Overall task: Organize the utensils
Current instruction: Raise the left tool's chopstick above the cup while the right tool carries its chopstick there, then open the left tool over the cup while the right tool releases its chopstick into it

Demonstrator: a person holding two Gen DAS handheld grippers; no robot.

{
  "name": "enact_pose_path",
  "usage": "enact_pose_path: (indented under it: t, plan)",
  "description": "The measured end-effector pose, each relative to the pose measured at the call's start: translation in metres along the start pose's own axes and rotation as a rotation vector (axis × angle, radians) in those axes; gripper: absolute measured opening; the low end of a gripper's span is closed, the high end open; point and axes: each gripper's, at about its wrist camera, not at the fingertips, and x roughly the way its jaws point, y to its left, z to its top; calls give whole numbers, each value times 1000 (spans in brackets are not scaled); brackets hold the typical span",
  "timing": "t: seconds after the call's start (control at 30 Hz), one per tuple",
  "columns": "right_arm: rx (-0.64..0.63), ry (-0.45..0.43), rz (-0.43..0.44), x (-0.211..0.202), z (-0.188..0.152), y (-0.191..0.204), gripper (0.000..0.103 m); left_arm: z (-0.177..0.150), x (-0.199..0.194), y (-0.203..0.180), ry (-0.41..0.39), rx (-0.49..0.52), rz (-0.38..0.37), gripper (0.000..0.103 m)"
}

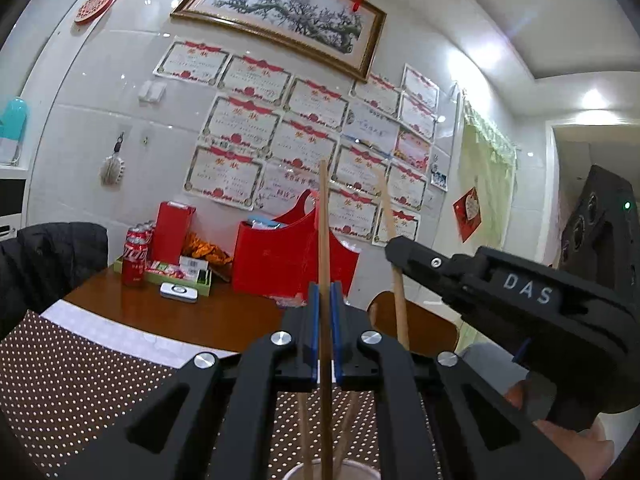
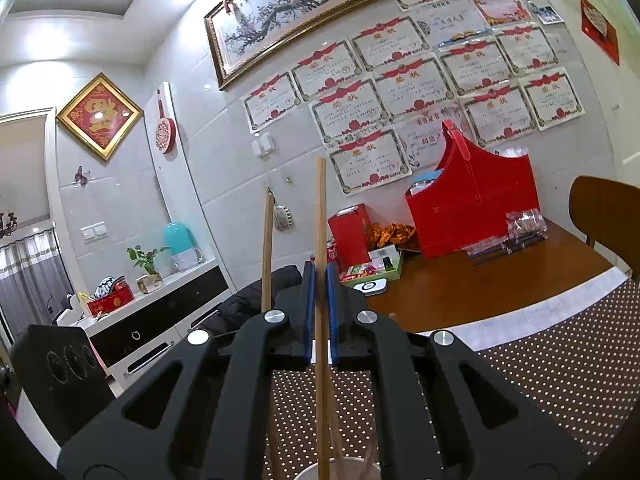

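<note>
My left gripper (image 1: 325, 292) is shut on a wooden chopstick (image 1: 324, 224) that stands upright, its lower end in a white cup (image 1: 352, 470) at the bottom edge. The cup holds several more chopsticks. My right gripper (image 2: 320, 276) is shut on another upright wooden chopstick (image 2: 321, 220) over the same white cup (image 2: 340, 472). The right gripper also shows in the left wrist view (image 1: 396, 250), clamped on its chopstick (image 1: 394, 264). The left gripper's chopstick (image 2: 267, 248) shows in the right wrist view, left of mine.
A brown dotted mat (image 2: 560, 360) covers the near table; wooden tabletop (image 1: 180, 312) lies beyond. At the back stand a red gift basket (image 1: 288, 256), cola cans (image 1: 134, 256), a red box (image 1: 174, 232) and a green tray (image 2: 376, 268). A wooden chair back (image 2: 604, 208) is right.
</note>
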Motion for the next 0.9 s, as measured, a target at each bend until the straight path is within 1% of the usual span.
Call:
enact_pose_path:
  t: [0.17, 0.37, 0.4, 0.43, 0.47, 0.5, 0.53, 0.57, 0.67, 0.8, 0.9]
  plan:
    - [7, 31, -10, 6, -13, -7, 6, -15, 8, 5, 28, -12, 0, 5]
    - [-3, 74, -24, -1, -24, -10, 7, -26, 10, 8, 56, -20, 11, 6]
    - [0, 83, -29, -5, -23, -11, 7, -26, 10, 7, 66, -17, 9, 10]
    - [4, 87, -33, -7, -22, -12, 11, -26, 7, 6, 76, -8, 4, 33]
    - [11, 83, -42, -13, -21, -14, 19, -25, 4, 3, 79, 5, 8, 49]
    - [27, 60, -51, -23, -18, -16, 63, -23, -4, 1, 67, 23, 27, 73]
    - [36, 16, -64, -34, -16, -17, 97, -22, -9, -1, 55, 29, 33, 77]
    - [35, -7, -73, -42, -14, -17, 97, -19, -17, -2, 45, 34, 36, 77]
    - [30, -26, -76, -65, -5, -15, 97, -11, -31, -3, 51, 38, 60, 79]
    - [12, -26, -103, -94, 2, -8, 97, 1, -59, -8, 48, 50, 100, 83]
    - [4, -19, -117, -116, 3, -4, 97, 8, -84, -18, 54, 87, 143, 87]
